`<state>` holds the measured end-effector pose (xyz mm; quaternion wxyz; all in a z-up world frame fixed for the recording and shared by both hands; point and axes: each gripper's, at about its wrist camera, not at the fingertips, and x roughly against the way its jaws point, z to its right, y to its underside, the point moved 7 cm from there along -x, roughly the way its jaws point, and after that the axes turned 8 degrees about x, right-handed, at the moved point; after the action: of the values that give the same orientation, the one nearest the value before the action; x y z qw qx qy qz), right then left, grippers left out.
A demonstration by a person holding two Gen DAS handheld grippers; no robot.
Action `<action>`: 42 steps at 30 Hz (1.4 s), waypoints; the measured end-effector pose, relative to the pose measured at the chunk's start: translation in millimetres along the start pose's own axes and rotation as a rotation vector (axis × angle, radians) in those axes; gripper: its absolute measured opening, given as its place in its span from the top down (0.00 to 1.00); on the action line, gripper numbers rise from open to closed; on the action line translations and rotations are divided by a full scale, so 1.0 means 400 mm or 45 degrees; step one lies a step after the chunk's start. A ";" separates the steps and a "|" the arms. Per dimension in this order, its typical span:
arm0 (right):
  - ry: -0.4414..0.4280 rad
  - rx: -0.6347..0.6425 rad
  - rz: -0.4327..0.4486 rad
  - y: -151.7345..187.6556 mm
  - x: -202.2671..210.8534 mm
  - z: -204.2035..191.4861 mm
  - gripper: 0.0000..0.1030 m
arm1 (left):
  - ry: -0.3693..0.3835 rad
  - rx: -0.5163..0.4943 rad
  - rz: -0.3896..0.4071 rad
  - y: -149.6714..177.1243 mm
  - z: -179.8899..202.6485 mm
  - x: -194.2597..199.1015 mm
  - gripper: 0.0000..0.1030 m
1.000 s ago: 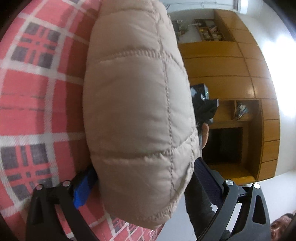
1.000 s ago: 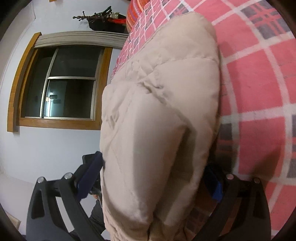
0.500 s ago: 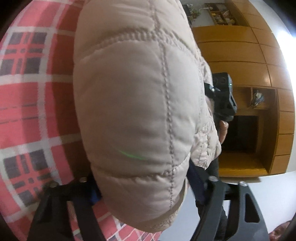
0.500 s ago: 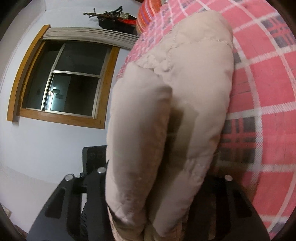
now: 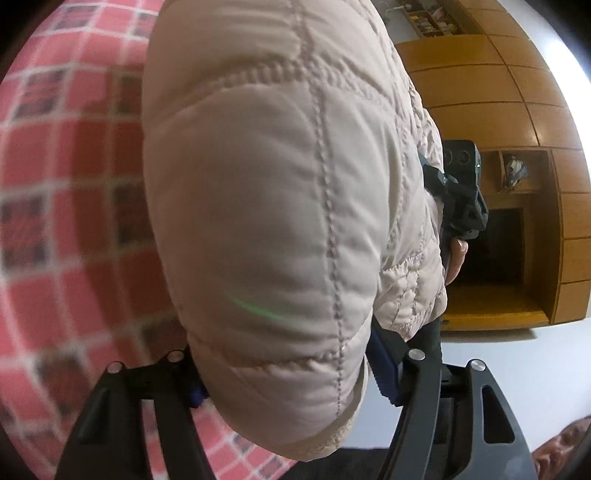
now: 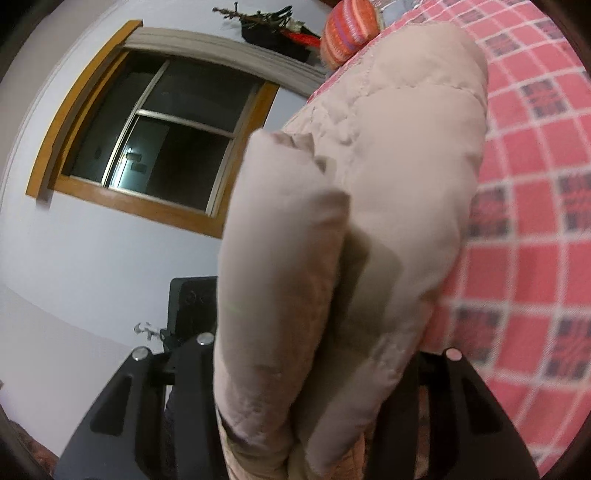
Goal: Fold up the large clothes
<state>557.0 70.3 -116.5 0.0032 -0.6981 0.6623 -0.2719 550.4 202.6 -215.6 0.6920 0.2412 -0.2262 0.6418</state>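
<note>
Quilted beige jacket [image 5: 280,221] is pinched in both closed grippers, left gripper [image 5: 291,380] and right gripper [image 6: 317,384], its bulk running toward twelve o'clock over the red plaid bedspread [image 6: 535,221], equally near both.

A bed [image 5: 55,229] under a red plaid cover fills one side of both views. In the left wrist view, wooden panelled cabinets [image 5: 480,74] line a white wall, with an open shelf [image 5: 517,173] and a dark recess [image 5: 498,247] below. In the right wrist view, a wood-framed window [image 6: 147,125] shows dark glass in a pale wall [image 6: 74,258]. An orange striped pillow [image 6: 347,29] lies at the bed's far end.
</note>
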 end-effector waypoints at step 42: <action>0.505 0.423 0.000 0.306 -0.146 -0.089 0.90 | 0.213 -0.148 0.271 0.397 0.017 -0.020 0.22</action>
<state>431.6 122.0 -152.6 -0.0123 -0.6209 0.5963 -0.5086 391.4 201.7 -208.4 0.6491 0.1210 -0.2290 0.7152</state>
